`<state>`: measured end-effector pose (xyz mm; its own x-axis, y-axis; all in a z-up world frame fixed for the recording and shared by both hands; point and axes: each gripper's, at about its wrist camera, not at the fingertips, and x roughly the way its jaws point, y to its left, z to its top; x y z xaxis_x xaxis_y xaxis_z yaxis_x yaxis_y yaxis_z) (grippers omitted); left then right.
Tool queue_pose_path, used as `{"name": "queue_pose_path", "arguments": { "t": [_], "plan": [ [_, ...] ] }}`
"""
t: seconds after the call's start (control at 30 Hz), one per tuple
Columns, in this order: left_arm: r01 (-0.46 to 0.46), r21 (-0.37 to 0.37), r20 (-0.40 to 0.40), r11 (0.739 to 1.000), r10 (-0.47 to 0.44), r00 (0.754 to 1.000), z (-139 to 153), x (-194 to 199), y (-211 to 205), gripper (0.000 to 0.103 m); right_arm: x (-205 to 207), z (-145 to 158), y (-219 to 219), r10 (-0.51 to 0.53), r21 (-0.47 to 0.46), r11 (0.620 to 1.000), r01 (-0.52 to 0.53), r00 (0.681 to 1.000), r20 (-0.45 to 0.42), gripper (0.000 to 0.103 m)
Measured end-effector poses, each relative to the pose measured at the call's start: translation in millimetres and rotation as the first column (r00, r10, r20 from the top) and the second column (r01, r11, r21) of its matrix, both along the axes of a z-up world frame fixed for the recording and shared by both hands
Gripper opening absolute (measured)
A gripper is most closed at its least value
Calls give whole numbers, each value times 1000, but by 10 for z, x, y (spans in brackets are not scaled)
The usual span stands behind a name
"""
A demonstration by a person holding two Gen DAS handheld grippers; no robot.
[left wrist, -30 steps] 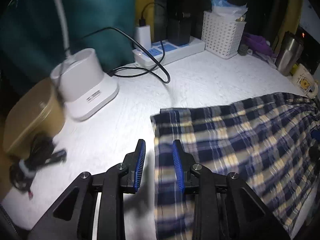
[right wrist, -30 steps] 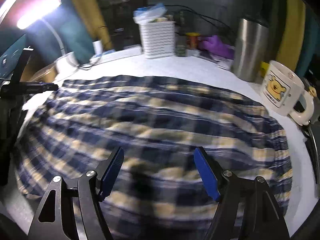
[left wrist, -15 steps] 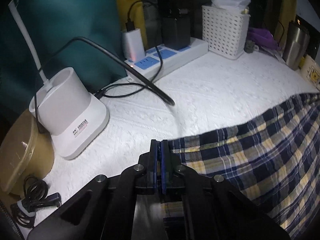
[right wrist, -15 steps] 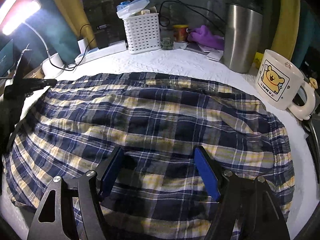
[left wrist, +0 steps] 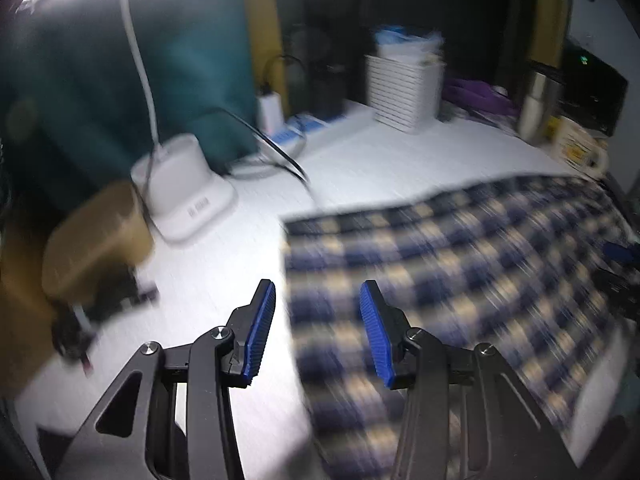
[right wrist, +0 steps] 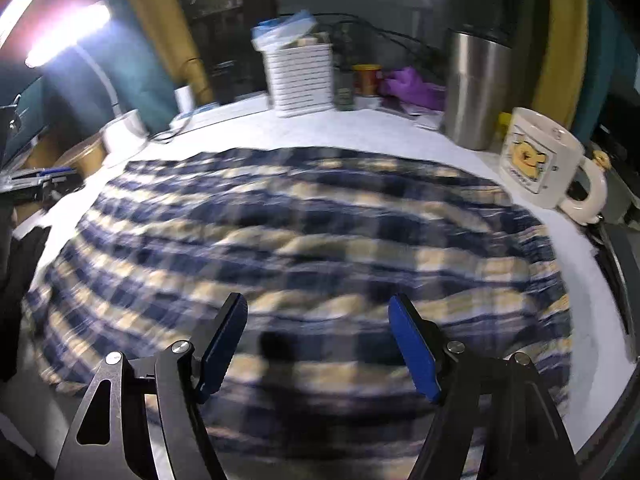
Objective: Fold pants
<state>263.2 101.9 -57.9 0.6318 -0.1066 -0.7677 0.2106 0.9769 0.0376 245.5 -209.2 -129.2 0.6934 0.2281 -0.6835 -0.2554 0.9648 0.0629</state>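
Note:
The blue and cream plaid pants (left wrist: 460, 260) lie spread flat on the white table cover (left wrist: 224, 280). My left gripper (left wrist: 316, 285) hovers over their left edge and its jaws are opening. The hem runs beneath the gap and the blue pads do not touch it. In the right wrist view the pants (right wrist: 300, 232) fill the middle of the table. My right gripper (right wrist: 317, 300) hangs above their near part, wide open with nothing held. Both views are blurred by motion.
A white lamp base (left wrist: 184, 184) with a black cable, a brown box (left wrist: 96, 236) and a power strip (left wrist: 292, 132) stand at the left. At the back are a white basket (right wrist: 300, 76), a steel tumbler (right wrist: 476, 88) and a bear mug (right wrist: 540, 156).
Half a second ago my left gripper was shut at the pants' corner; now it has opened and drawn back, with the hem lying flat. The right gripper stayed open and drifted slightly.

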Motion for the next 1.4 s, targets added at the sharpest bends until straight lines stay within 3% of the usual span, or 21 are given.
{"name": "queue_pose_path", "arguments": {
  "t": [0.13, 0.33, 0.47, 0.5, 0.53, 0.57, 0.63, 0.87, 0.97, 1.03, 1.13, 1.27, 1.4],
  "plan": [
    [-5, -36, -56, 999, 3, 998, -183, -487, -84, 44, -128, -15, 356, 106, 4, 994, -106, 994, -7, 75],
    [-127, -76, -149, 989, 114, 982, -545, -898, 65, 44, -297, -115, 905, 240, -11, 971, -240, 970, -30, 75],
    [-136, -79, -115, 988, 126, 985, -552, -1110, 97, 44, -359, -126, 1153, 286, -23, 958, -286, 958, -26, 75],
    [-120, -74, -101, 990, 112, 988, -554, -1136, 84, 41, -375, -140, 1200, 293, -33, 955, -294, 956, -28, 75],
    [-90, -44, -84, 995, 86, 993, -571, -1162, 43, 26, -388, -183, 1285, 302, -61, 951, -304, 952, -41, 75],
    [-83, -30, -66, 996, 81, 995, -575, -1186, 35, 23, -392, -215, 1326, 305, -81, 948, -308, 951, -50, 75],
    [-80, -46, -69, 996, 77, 995, -573, -1205, 70, 10, -421, -216, 1349, 299, -106, 948, -301, 954, -40, 75],
    [-126, -22, -59, 992, 124, 990, -568, -1242, 218, 4, -521, -197, 1366, 302, -126, 944, -305, 952, -41, 75],
    [-181, 23, -56, 983, 182, 982, -587, -1265, 339, 0, -525, -225, 1318, 296, -110, 947, -301, 954, -56, 76],
    [-207, -19, -77, 978, 205, 976, -552, -1278, 432, 0, -550, -223, 1310, 303, -117, 944, -308, 951, -61, 79],
    [-218, -41, -40, 975, 217, 975, -375, -1295, 438, 0, -586, -218, 1275, 309, -117, 942, -315, 949, -66, 80],
    [-149, -100, 10, 984, 151, 988, -142, -1188, 170, 0, -632, -159, 1184, 303, -102, 946, -307, 952, -49, 81],
    [-35, -108, 7, 994, 36, 999, -122, -1001, -235, 1, -635, -97, 965, 258, -94, 961, -259, 966, -26, 84]
  ]
}}
